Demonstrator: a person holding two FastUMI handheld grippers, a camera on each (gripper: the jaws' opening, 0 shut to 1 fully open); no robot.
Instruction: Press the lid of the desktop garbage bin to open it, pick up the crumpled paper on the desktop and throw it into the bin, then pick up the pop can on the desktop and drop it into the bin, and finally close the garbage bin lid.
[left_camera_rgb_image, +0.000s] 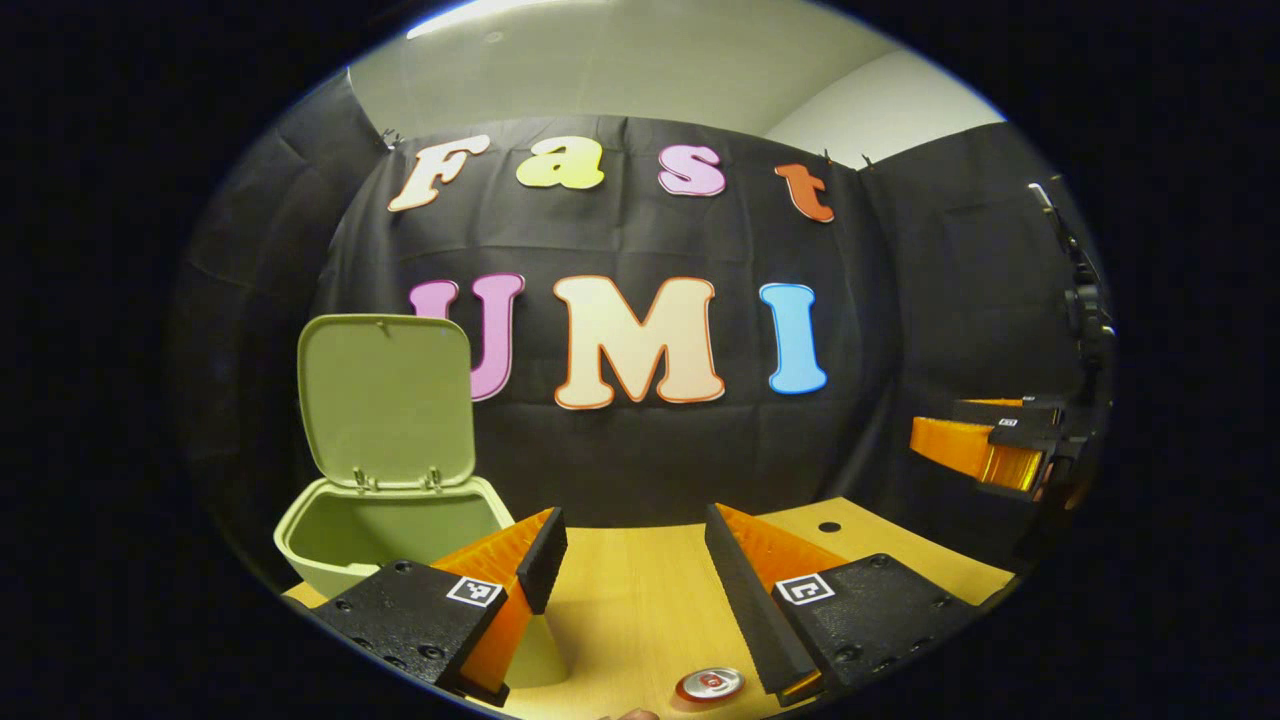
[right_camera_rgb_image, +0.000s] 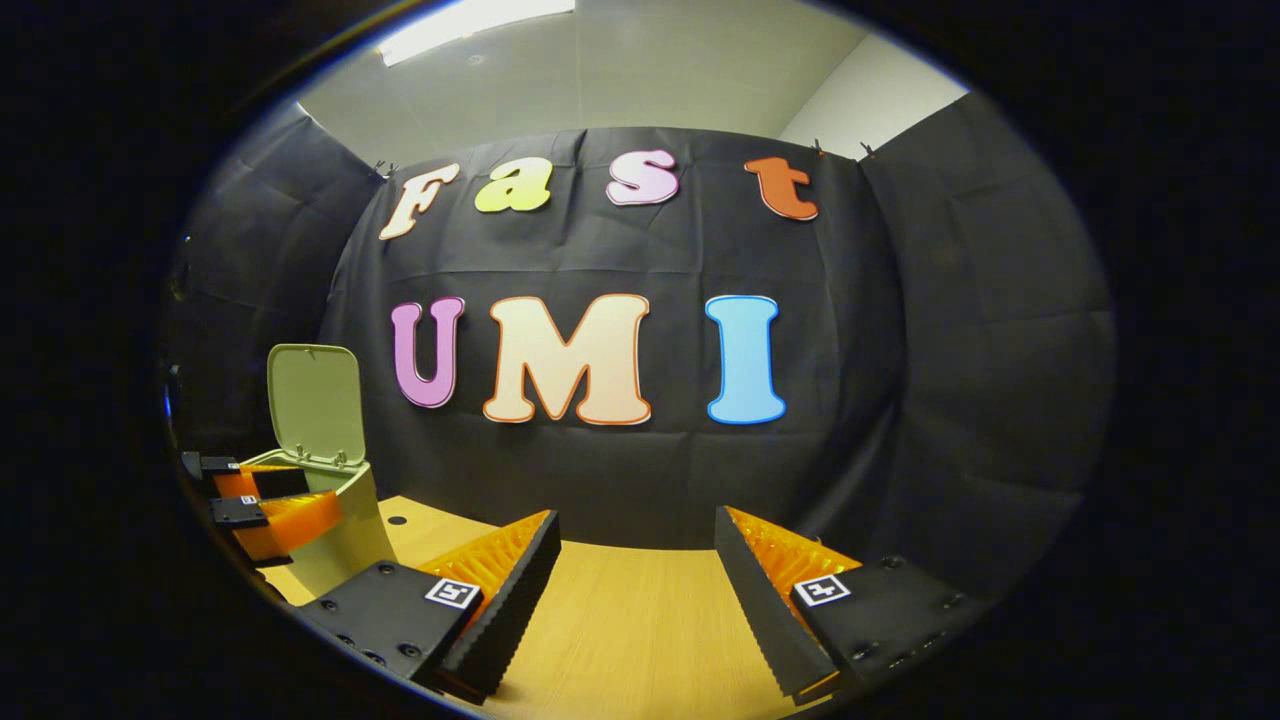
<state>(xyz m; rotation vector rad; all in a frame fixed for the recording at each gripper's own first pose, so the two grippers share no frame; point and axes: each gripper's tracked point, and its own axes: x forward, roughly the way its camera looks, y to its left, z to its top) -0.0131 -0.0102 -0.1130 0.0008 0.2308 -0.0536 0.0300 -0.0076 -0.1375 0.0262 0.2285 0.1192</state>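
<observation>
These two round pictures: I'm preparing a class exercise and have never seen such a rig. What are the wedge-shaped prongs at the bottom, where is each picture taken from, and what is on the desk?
A person holds a two-finger gripper in each hand, and each carries a wide-angle camera looking forward along its own fingers. The prongs are those fingers. The left gripper and the right gripper both stand open and hold nothing. Each view also catches the other gripper off to one side. On the wooden desk stands a small green bin with its lid flipped up. The top of a pop can shows just below the left gripper's fingers. Black cloth forms the booth's wall.
</observation>
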